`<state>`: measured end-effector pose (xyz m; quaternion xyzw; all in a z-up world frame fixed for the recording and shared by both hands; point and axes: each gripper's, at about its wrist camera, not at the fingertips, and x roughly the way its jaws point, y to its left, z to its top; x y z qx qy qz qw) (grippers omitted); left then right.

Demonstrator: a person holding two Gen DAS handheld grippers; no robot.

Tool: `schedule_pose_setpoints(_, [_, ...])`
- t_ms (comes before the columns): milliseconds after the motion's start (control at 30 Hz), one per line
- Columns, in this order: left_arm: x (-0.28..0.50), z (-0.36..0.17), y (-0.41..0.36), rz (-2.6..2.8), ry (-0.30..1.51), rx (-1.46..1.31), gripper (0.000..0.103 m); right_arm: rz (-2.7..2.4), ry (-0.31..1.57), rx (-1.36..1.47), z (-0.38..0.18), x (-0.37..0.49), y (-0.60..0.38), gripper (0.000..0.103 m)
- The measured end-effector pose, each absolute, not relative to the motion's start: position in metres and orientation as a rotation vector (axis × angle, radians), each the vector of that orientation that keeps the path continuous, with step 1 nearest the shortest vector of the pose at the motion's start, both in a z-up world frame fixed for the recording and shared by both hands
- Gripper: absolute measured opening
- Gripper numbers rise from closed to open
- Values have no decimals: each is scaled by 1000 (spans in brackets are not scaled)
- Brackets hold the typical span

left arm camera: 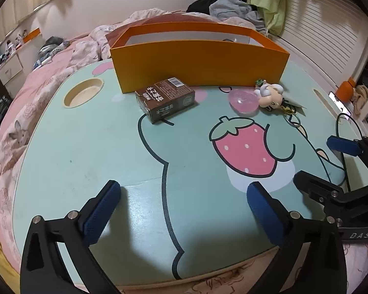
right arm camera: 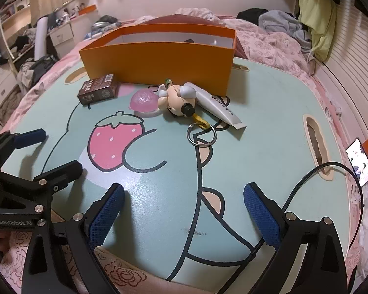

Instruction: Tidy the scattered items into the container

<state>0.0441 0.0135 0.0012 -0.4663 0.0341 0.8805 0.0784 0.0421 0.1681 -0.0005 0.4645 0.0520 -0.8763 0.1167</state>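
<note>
Left gripper and right gripper both hang spread wide over the near end of the table, pads touching nothing, nothing between them. All items lie just in front of the orange container: brown carton at its left end, then pink jelly cup, figurine keychain, white tube. Judged start of a pick. Advice: take the carton across its narrow sides, clear the container wall, release inside.
</note>
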Motion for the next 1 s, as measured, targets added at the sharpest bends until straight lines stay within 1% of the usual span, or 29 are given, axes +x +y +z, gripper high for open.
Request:
schedule_pose_setpoints(267, [43,1,15,2637,102,-1397,102,-2552,159,1366,-2,42,164,102])
schedule_pose_setpoints(1000, [41,1,13,2636,102,-1396,103,-2549,160,1369,-2,41,165,103])
